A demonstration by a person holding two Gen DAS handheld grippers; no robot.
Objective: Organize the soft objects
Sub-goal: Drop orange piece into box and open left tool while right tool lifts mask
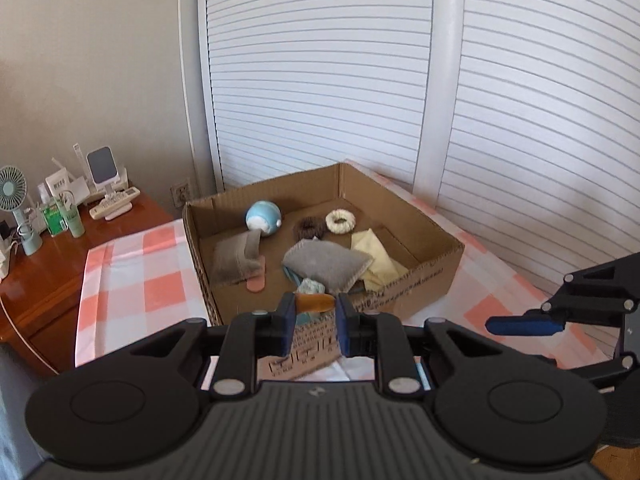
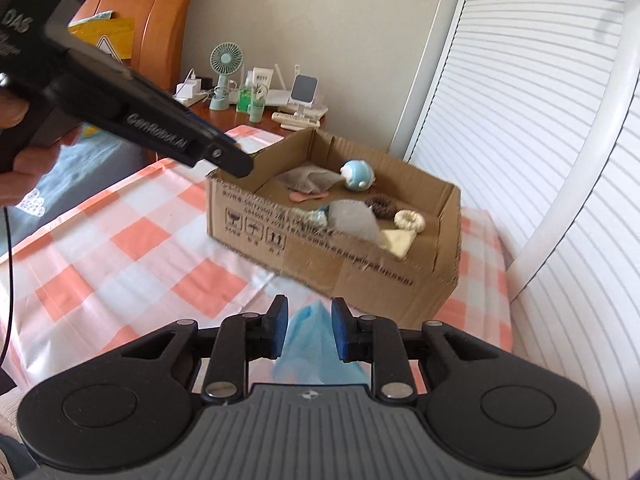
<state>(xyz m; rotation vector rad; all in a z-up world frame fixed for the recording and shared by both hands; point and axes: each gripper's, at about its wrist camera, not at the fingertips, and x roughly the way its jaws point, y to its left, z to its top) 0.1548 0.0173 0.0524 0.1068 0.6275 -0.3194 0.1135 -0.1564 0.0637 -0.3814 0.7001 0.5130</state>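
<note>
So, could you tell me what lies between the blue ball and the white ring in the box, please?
A dark brown scrunchie lies between the blue ball and the white ring on the box floor, clearest in the left wrist view.

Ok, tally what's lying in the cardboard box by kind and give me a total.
Grey pouches: 2
Scrunchies, brown and white: 2
Blue-and-white ball: 1
Yellow cloth: 1
Pink flat piece: 1
Pale teal bundle: 1
Total: 8

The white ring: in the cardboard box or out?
In: the white ring lies on the cardboard box floor beside a dark ring.
</note>
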